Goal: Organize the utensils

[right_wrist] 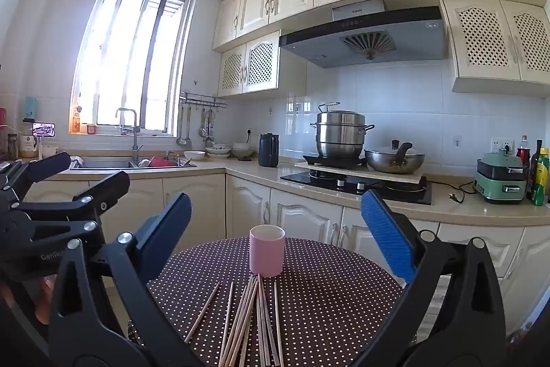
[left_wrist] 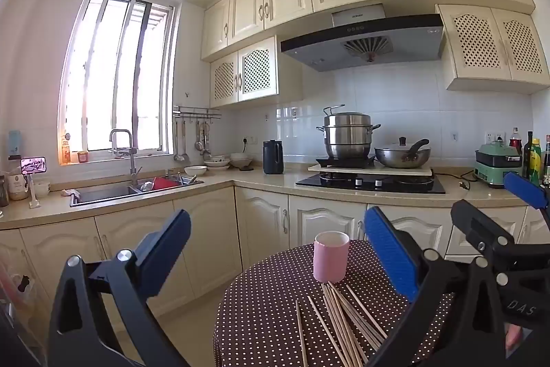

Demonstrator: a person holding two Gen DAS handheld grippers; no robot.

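Low in both frames the left gripper [left_wrist: 275, 260] and the right gripper [right_wrist: 275, 236] are hovering with jaws spread wide and nothing between them. Just beyond, at bottom centre, wooden chopsticks [right_wrist: 256, 322] are lying fanned loose on the dotted tablecloth [right_wrist: 326, 298], their far tips near the foot of the upright pink cup [right_wrist: 267, 255] — none appears to be standing in it, so the sorting is looking barely begun (every stick seemingly left to gather). Lettering is showing on the neighbouring gripper bodies — "GenRo" at left edge, "DAS" at right edge — while the range hood [right_wrist: 364, 36] badge at upper centre is staying unreadable.
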